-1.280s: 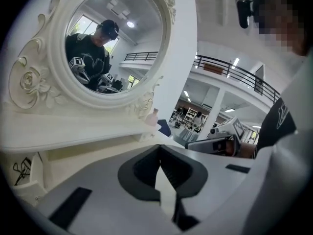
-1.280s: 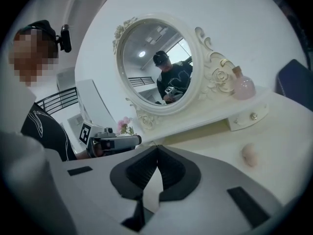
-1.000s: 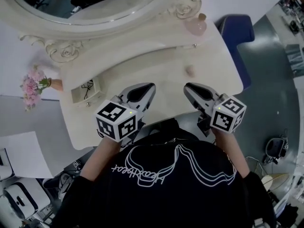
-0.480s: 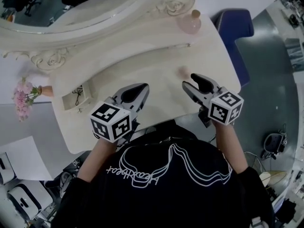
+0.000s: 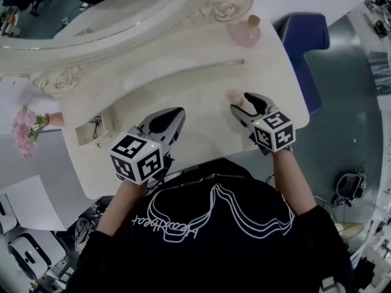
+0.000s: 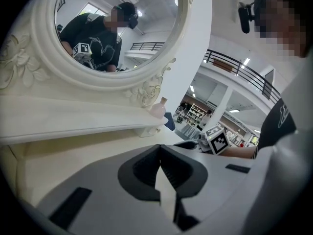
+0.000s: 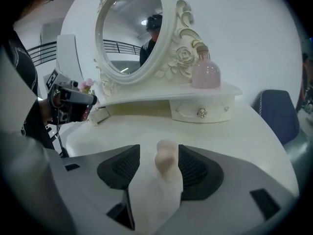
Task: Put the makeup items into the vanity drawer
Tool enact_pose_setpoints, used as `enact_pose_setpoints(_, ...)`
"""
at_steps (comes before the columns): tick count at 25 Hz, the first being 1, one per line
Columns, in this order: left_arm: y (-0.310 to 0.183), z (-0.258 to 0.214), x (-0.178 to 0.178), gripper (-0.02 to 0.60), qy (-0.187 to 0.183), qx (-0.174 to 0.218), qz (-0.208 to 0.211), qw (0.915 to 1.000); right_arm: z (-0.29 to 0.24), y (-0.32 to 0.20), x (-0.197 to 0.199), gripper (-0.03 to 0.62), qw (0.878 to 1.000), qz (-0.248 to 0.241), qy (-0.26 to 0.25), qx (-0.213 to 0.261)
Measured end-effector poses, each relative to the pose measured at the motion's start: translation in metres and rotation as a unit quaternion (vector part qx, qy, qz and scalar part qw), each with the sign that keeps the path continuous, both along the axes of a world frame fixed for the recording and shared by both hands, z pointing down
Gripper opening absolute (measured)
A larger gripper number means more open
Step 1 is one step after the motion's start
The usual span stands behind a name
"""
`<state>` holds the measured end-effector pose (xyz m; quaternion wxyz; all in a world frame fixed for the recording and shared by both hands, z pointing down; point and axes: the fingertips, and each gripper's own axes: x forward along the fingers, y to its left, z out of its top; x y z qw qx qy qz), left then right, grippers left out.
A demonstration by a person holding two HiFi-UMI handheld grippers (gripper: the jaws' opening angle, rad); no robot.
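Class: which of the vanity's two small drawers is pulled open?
The small cream drawer at the left end, near the pink flowers; the knobbed drawer under the pink glass bottle is shut.

Head view, black T-shirt [image 5: 208, 243] on the person: white cursive print [image 5: 166, 226] under a white line drawing, seen upside down. It reads roughly "Heartbeat", though the letters are small and the reading is uncertain. Nothing else legible in any view.
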<state>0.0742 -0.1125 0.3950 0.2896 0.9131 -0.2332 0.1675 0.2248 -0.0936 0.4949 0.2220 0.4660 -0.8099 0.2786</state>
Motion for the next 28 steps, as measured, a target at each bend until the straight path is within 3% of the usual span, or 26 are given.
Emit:
enact_pose_setpoints(16, -0.011, 0.007, -0.010, 0.003, -0.010, -0.007, -0.023, 0.9997, 0.028, -0.005, 0.003, 0.144, 0.998, -0.024, 0.043, -0.033)
enact_pose_setpoints(22, -0.014, 0.005, -0.009, 0.003, -0.012, -0.005, -0.029, 0.9995, 0.021, -0.006, 0.004, 0.137, 0.998, -0.036, 0.031, -0.036)
enact_pose_setpoints(28, -0.019, 0.007, -0.011, 0.003, -0.014, -0.008, -0.047, 0.9988, -0.009, -0.016, -0.003, 0.132, 0.999, -0.053, 0.000, -0.011)
